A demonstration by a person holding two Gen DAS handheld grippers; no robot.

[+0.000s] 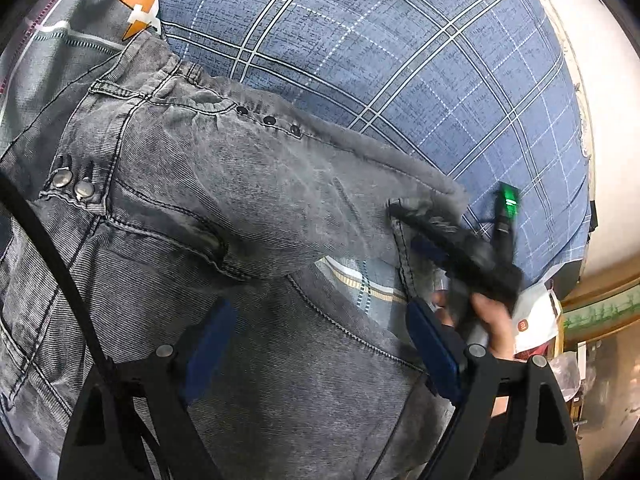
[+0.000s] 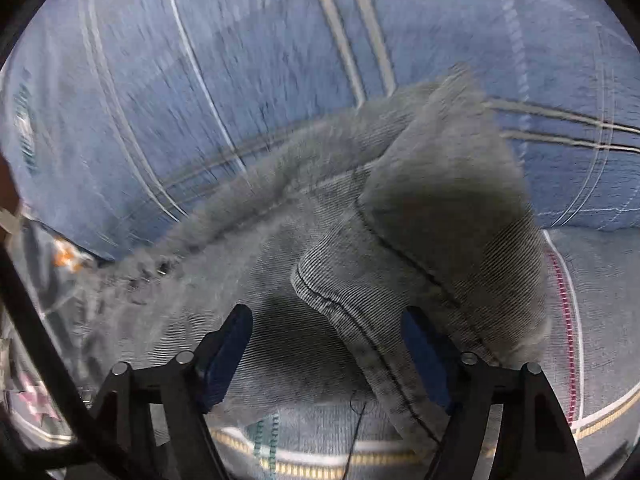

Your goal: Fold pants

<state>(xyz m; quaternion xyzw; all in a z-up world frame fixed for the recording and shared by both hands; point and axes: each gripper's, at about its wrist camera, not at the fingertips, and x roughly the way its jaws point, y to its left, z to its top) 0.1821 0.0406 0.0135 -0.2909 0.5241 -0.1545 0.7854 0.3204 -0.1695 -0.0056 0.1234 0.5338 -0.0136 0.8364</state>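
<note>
While the grey denim pants [image 1: 208, 208] lie spread over the blue plaid sheet [image 1: 400, 60] of the bed, my left gripper [image 1: 320, 344] hangs over the seat of the garment, pointing steeply down. Its jaws stand wide; denim passes beneath them, but the pads are not pressing on it. Waistband with two metal buttons [image 1: 74, 184] sits to the left in the left wrist view; a row of dark rivets [image 1: 268, 120] runs along the upper edge.

In the same view my right gripper [image 1: 440, 236] shows at the folded leg end, blurred, with a hand [image 1: 492, 320] on its handle and a green light [image 1: 510, 198] on its body.

From the right wrist, the right gripper's jaws are partly apart. A seamed fold of the pants passes between them and rests close against the right pad [image 2: 424, 356]; I cannot tell whether it is pinched. Left pad [image 2: 228, 356] stands clear of cloth. Picture is motion-blurred.

A striped quilt [image 2: 592, 320] lies under the pants' near edge.
</note>
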